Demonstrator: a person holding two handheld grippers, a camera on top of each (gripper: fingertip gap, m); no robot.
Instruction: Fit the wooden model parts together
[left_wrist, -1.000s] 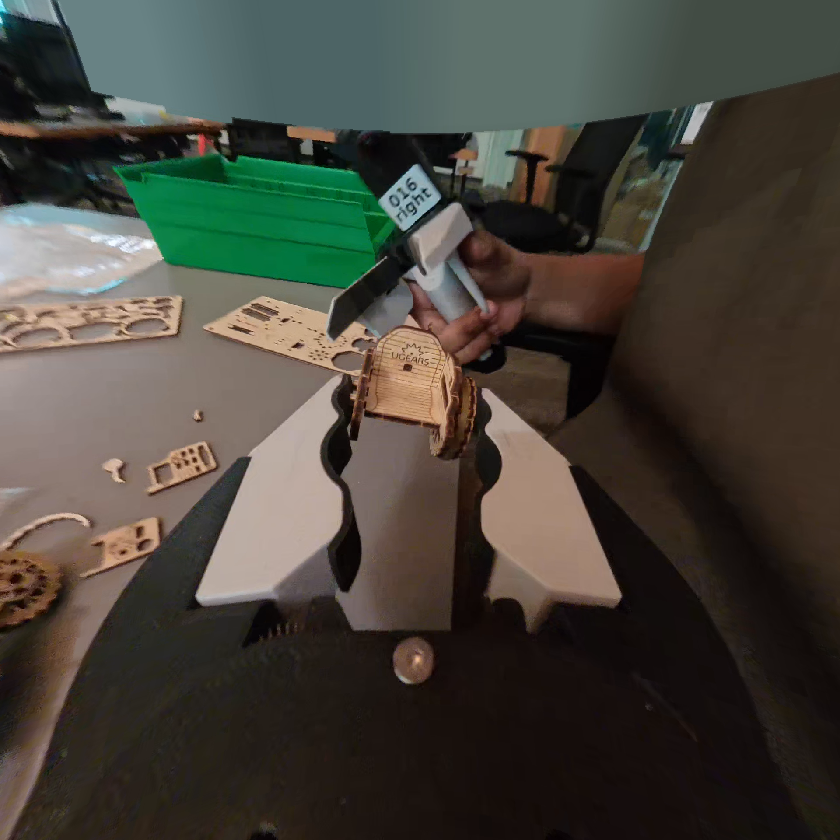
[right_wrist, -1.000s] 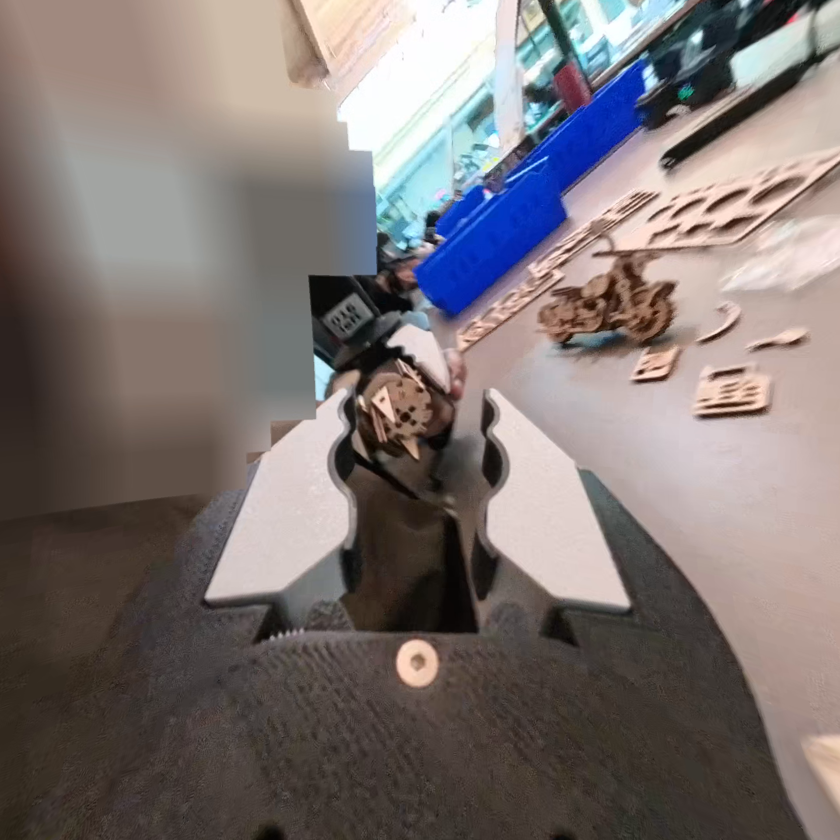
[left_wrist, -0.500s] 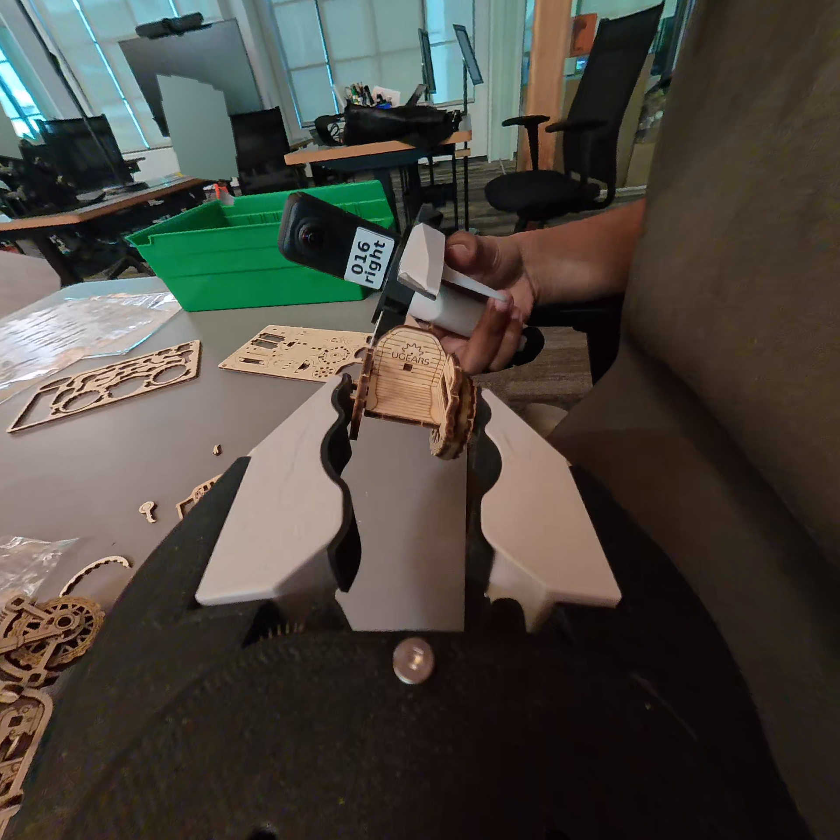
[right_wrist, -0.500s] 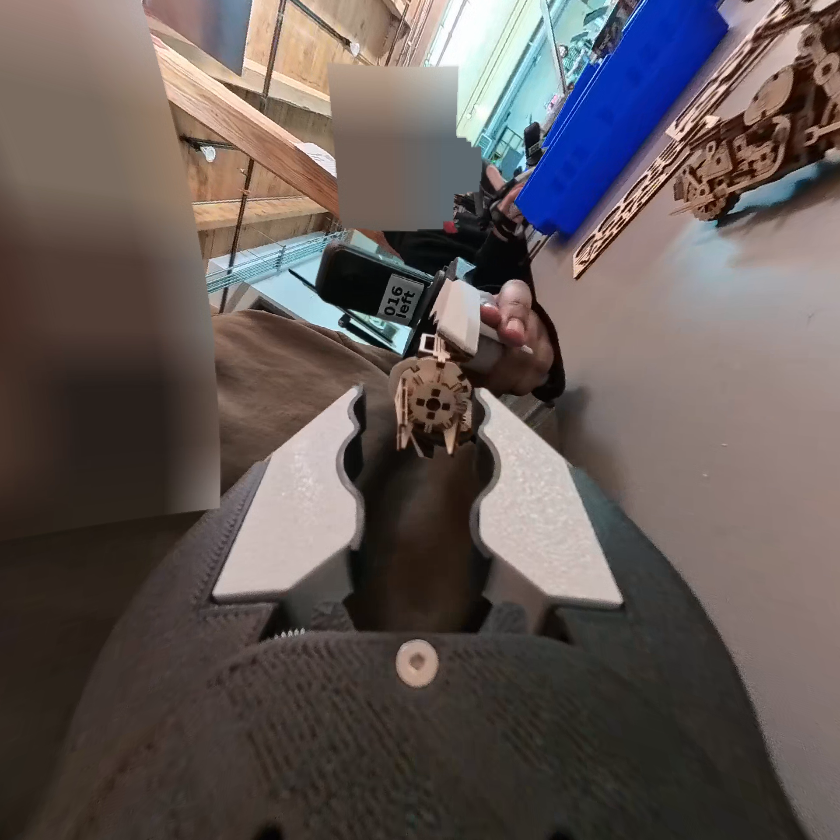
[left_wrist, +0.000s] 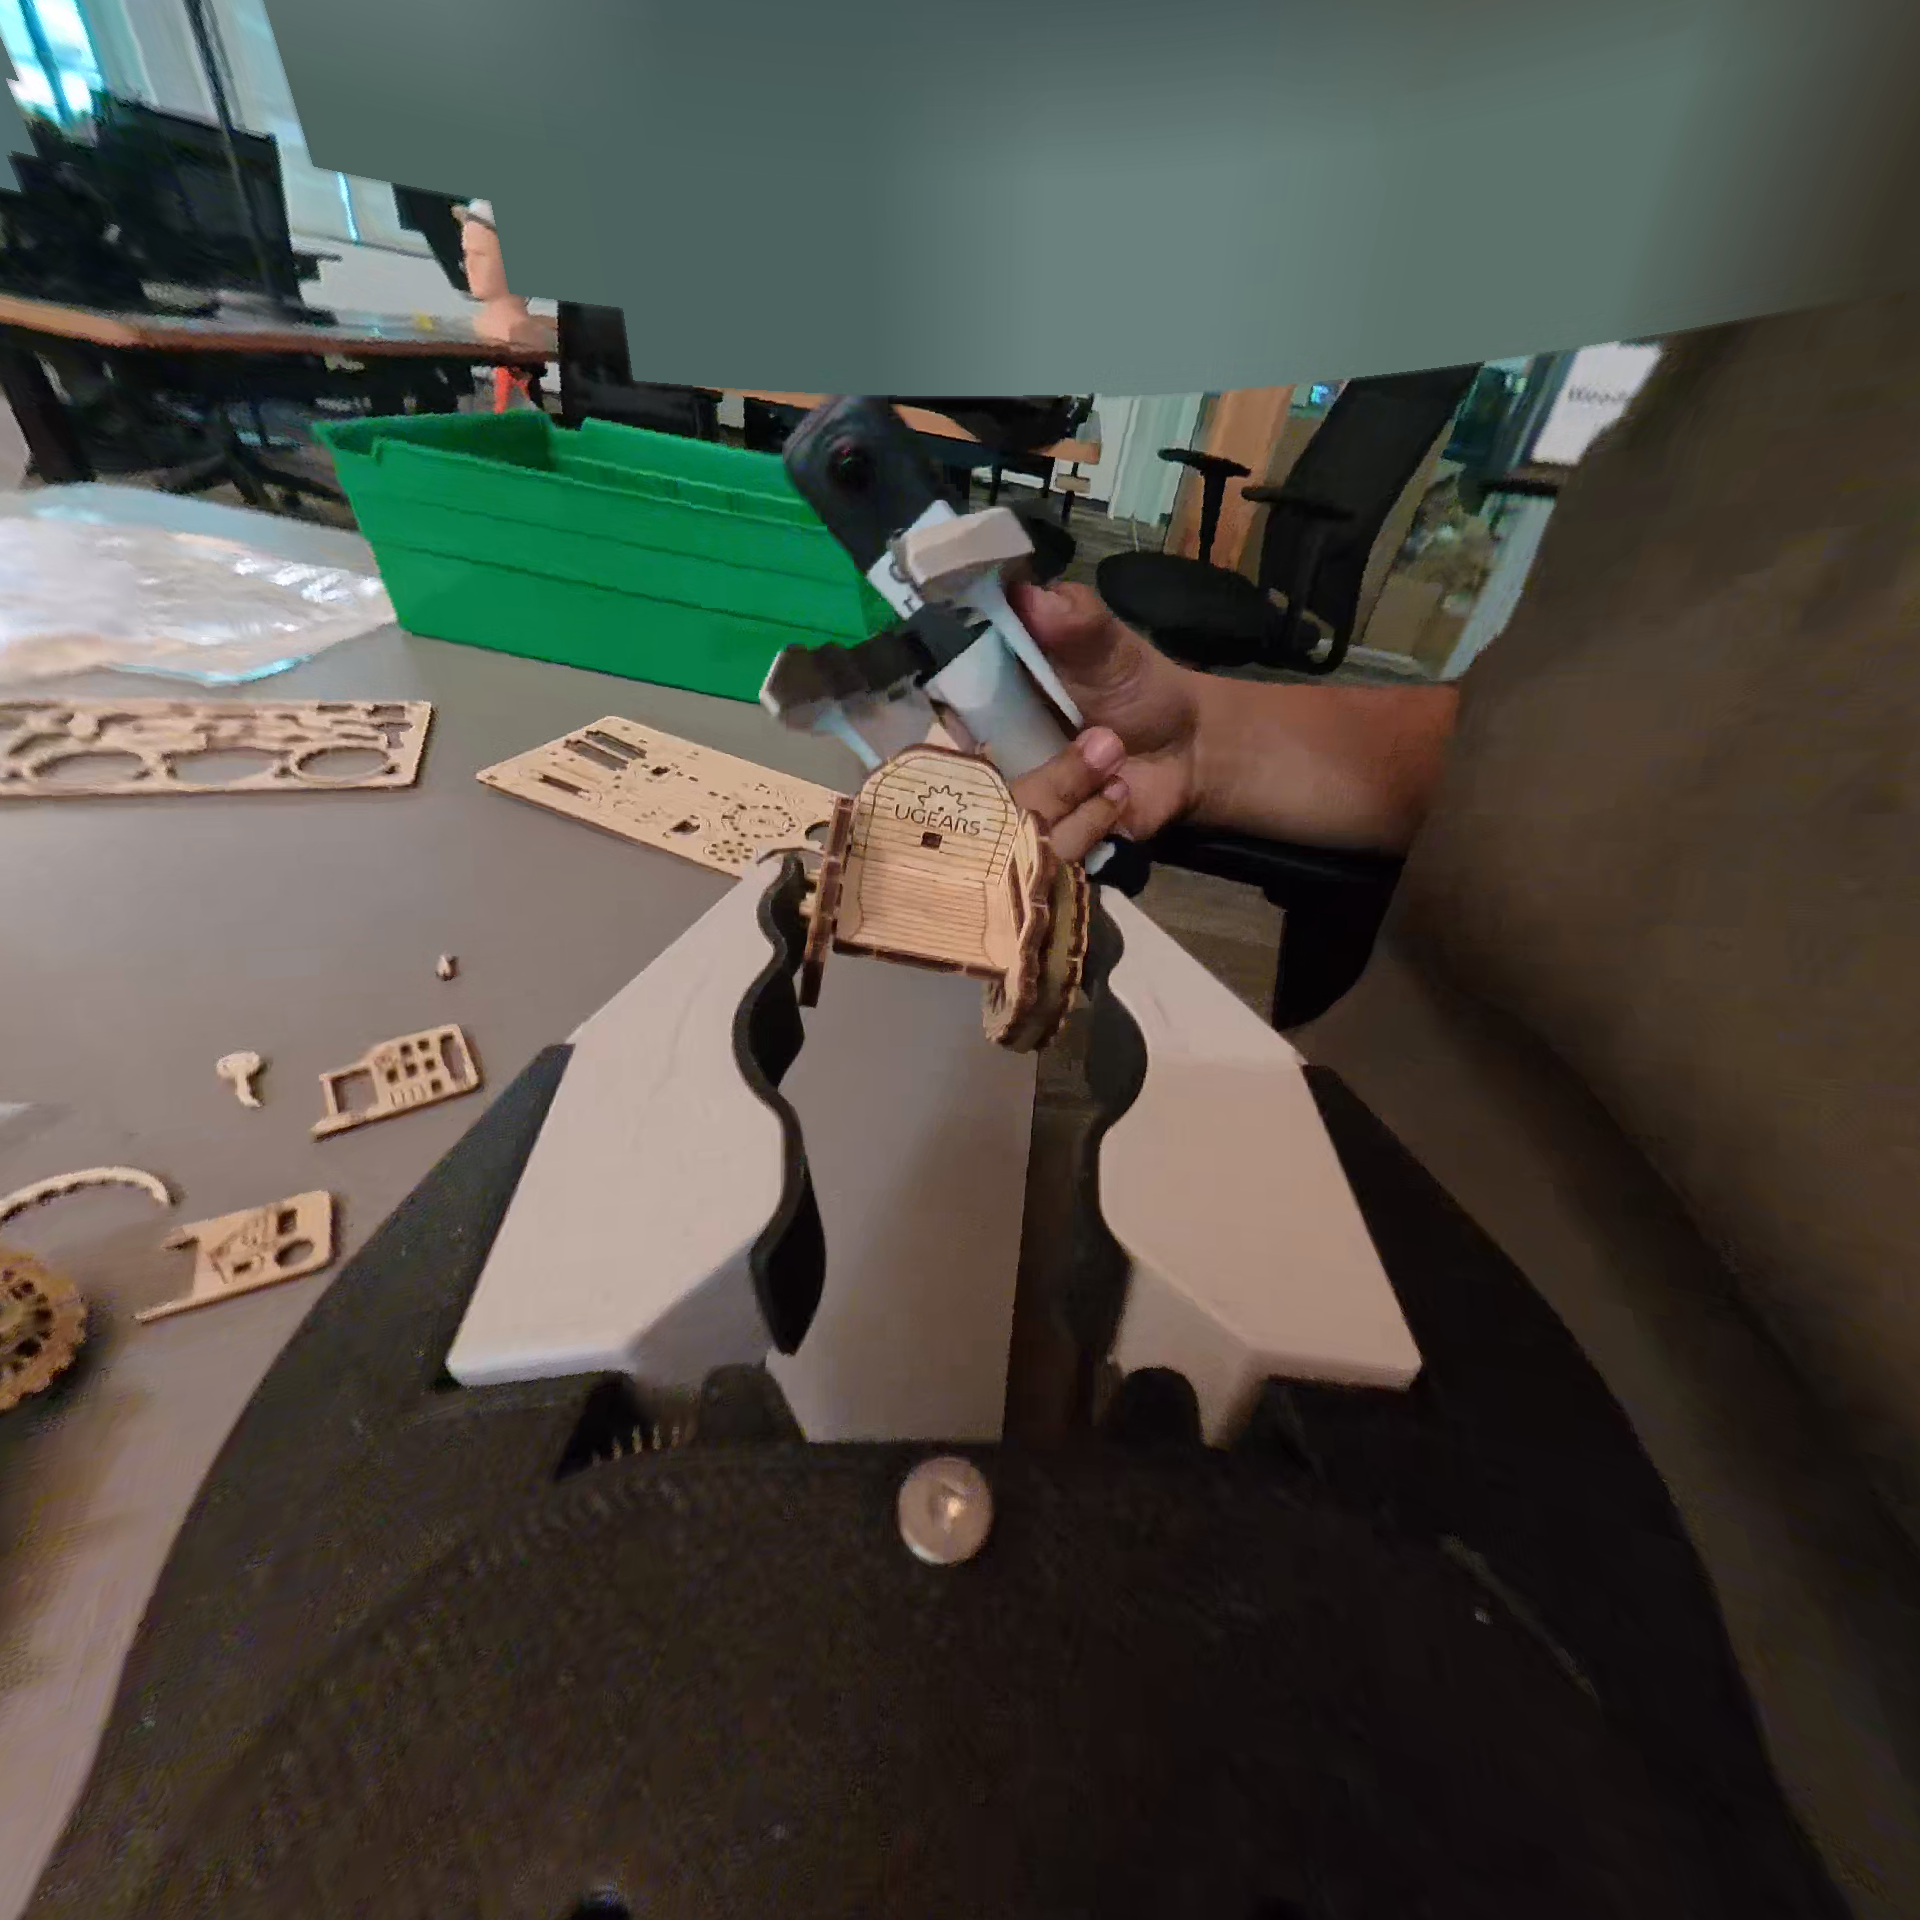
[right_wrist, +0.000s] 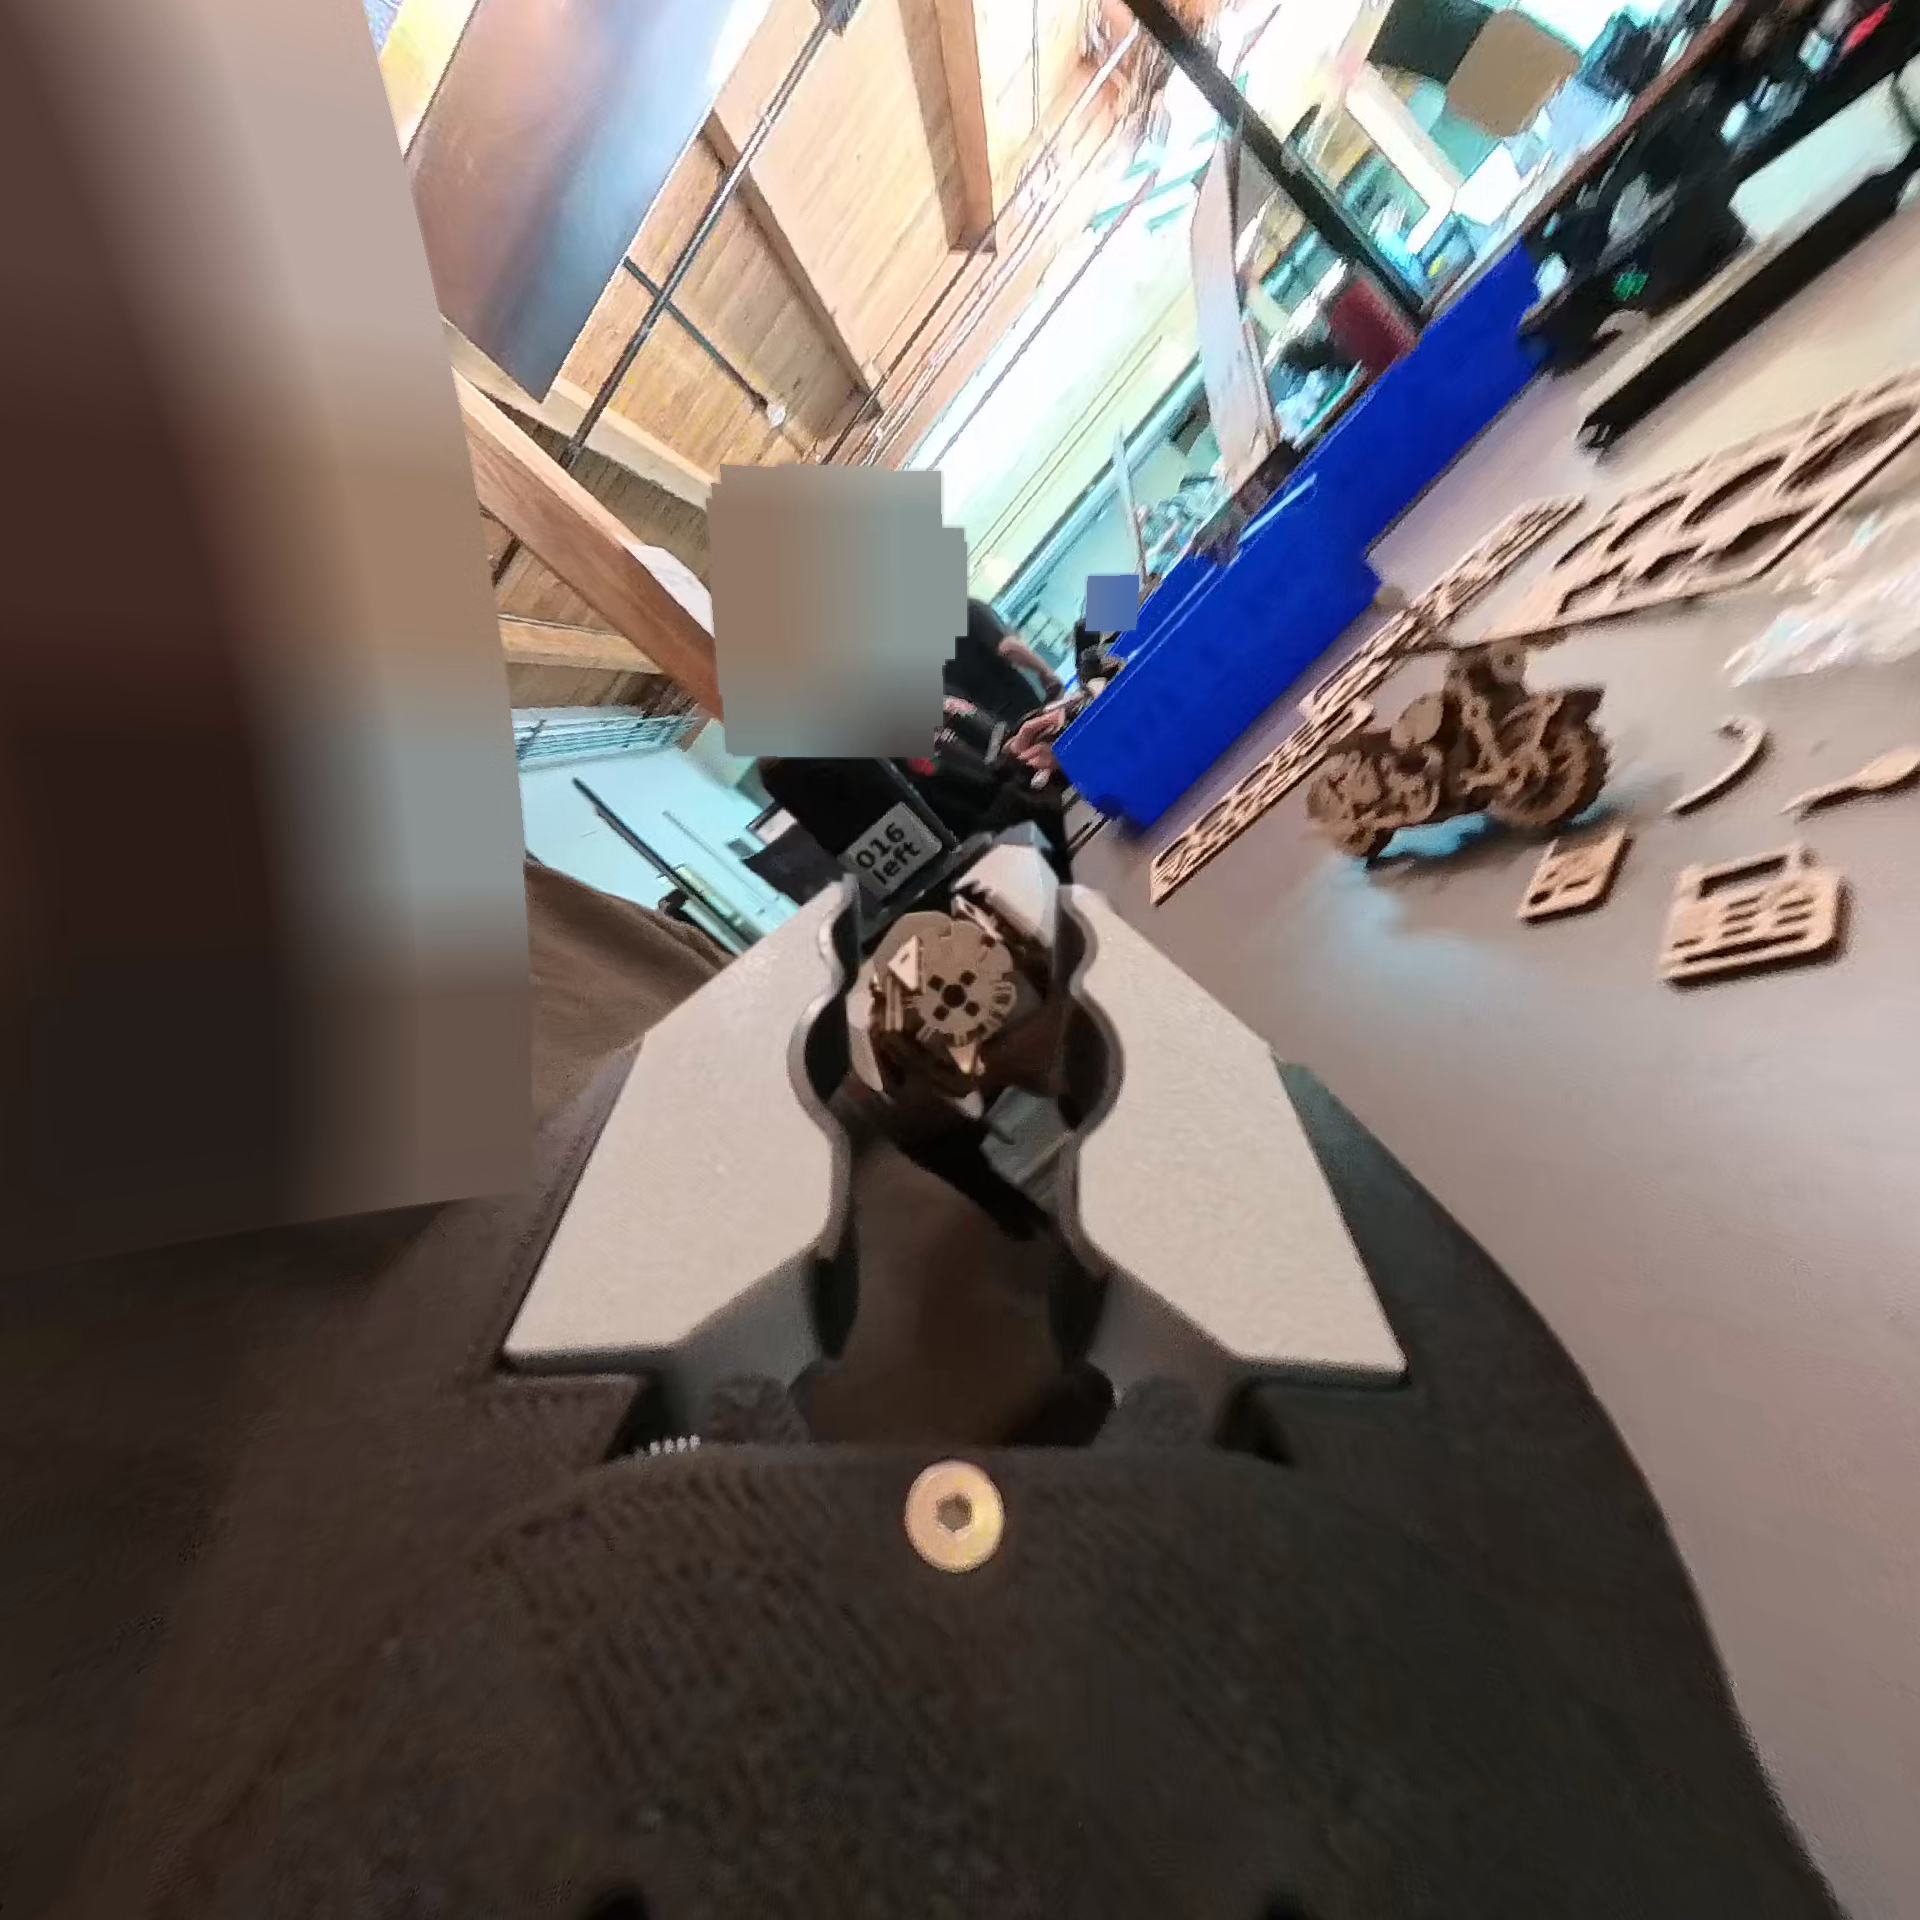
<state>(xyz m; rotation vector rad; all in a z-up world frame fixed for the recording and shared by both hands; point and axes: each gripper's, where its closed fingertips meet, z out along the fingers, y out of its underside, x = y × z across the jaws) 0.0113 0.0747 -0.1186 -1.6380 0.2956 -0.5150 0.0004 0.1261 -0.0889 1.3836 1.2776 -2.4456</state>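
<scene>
My left gripper (left_wrist: 940, 906) is shut on a small wooden sub-assembly (left_wrist: 935, 883), a slatted seat-like piece with a toothed wheel on its right side, held in the air above the table edge. The same piece shows end-on in the right wrist view (right_wrist: 945, 1003), just beyond my right gripper's tips. My right gripper (right_wrist: 956, 906) is open and empty, with its jaws a moderate way apart. In the left wrist view it (left_wrist: 888, 623) is held by a hand just behind and above the wooden piece, and whether it touches the piece I cannot tell.
On the grey table (left_wrist: 208, 987) lie punched wooden sheets (left_wrist: 208, 743) (left_wrist: 665, 790), small loose parts (left_wrist: 400, 1075) (left_wrist: 249, 1252), a plastic bag (left_wrist: 156, 592) and a green bin (left_wrist: 603, 540). The right wrist view shows a blue bin (right_wrist: 1268, 665), a built wooden motorcycle (right_wrist: 1455, 748) and flat parts (right_wrist: 1756, 925). The left gripper's tips are roughly 6 centimetres from the right gripper's.
The left gripper keeps its hold on the wooden piece. The right gripper has rotated in the hand and come closer to the piece, and its jaws stand a little narrower.
</scene>
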